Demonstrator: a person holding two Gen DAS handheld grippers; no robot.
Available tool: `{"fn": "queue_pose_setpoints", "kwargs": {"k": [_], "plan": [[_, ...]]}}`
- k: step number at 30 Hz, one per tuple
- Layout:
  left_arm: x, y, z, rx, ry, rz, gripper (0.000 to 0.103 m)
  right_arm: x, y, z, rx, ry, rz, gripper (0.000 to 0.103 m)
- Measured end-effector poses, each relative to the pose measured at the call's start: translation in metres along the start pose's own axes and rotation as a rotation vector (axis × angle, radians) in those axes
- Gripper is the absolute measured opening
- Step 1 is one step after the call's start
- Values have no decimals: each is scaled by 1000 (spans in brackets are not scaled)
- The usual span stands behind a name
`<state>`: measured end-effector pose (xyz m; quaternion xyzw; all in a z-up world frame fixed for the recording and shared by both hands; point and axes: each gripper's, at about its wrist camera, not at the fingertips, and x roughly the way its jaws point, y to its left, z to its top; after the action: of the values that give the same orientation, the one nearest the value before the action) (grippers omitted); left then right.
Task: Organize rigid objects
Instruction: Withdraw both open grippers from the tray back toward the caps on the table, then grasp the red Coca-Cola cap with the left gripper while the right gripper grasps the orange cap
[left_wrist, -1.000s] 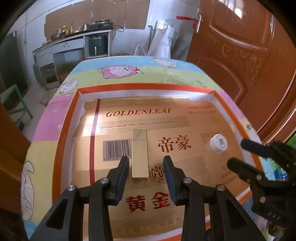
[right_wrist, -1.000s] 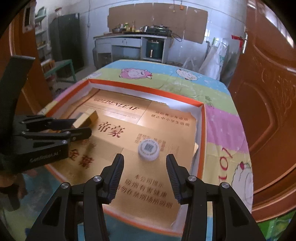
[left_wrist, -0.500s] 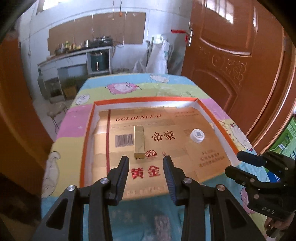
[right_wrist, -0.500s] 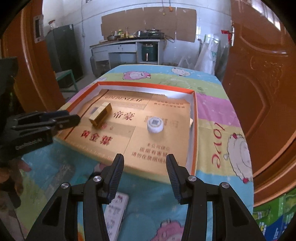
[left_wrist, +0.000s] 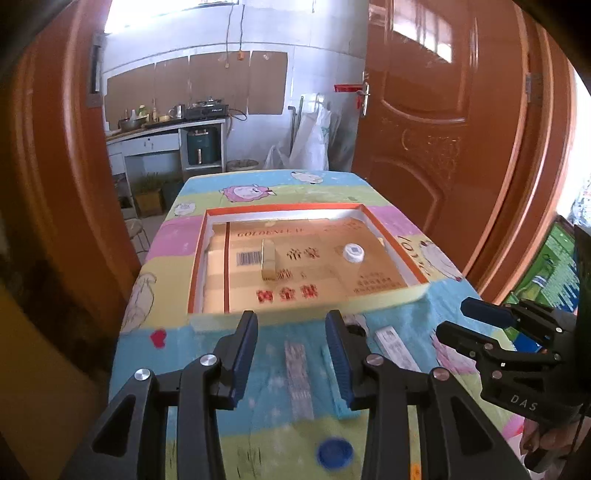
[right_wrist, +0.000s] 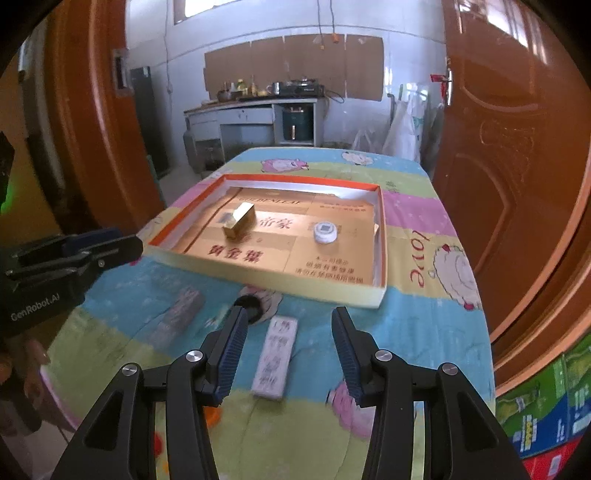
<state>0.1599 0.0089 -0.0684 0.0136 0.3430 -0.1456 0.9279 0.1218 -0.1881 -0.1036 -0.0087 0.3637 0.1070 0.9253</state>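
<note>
Grippers, left gripper (left_wrist: 290, 352) and right gripper (right_wrist: 286, 352), have withdrawn nearward from the tray (right_wrist: 266, 278), both part-open, empty; near-side items await.

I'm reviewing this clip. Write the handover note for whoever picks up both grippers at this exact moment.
Left gripper: jaws open, empty. Right gripper: jaws open, empty.
In the tray: gold box and white round cap.
On the cloth, not yet in the tray: white flat pack, grey flat pack, black round piece, teal piece, blue cap.
Likely next: white flat pack, below the right jaws.
</note>
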Motion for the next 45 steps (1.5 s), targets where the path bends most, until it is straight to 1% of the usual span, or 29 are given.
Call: {"fn": "queue_pose_setpoints", "kwargs": {"k": [5, 9, 14, 20, 22, 25, 28, 33, 45], "plan": [[-27, -7, -28, 12, -19, 10, 38, -27, 13, -28, -22, -17, -9, 49], [-41, -9, -50, 17, -12, 1, 38, -42, 19, -50, -27, -19, -8, 49], [-50, -14, -77, 20, 22, -41, 38, -54, 25, -70, -15, -16, 4, 49], [-52, -21, -101, 24, 49, -62, 38, -63, 36, -91, -34, -12, 33, 50], [-52, -24, -106, 29, 55, -64, 38, -64, 40, -96, -39, -6, 37, 51], [-54, -28, -112, 36, 57, -67, 38, -65, 46, -103, -47, 4, 37, 60], [-57, -30, -117, 42, 51, -62, 38, -65, 50, -109, -52, 12, 44, 61], [-58, -31, -123, 38, 55, -85, 38, -62, 53, -115, -56, 37, 52, 61], [-48, -37, -131, 46, 92, -131, 38, -48, 55, -121, -47, 80, 66, 61]]}}
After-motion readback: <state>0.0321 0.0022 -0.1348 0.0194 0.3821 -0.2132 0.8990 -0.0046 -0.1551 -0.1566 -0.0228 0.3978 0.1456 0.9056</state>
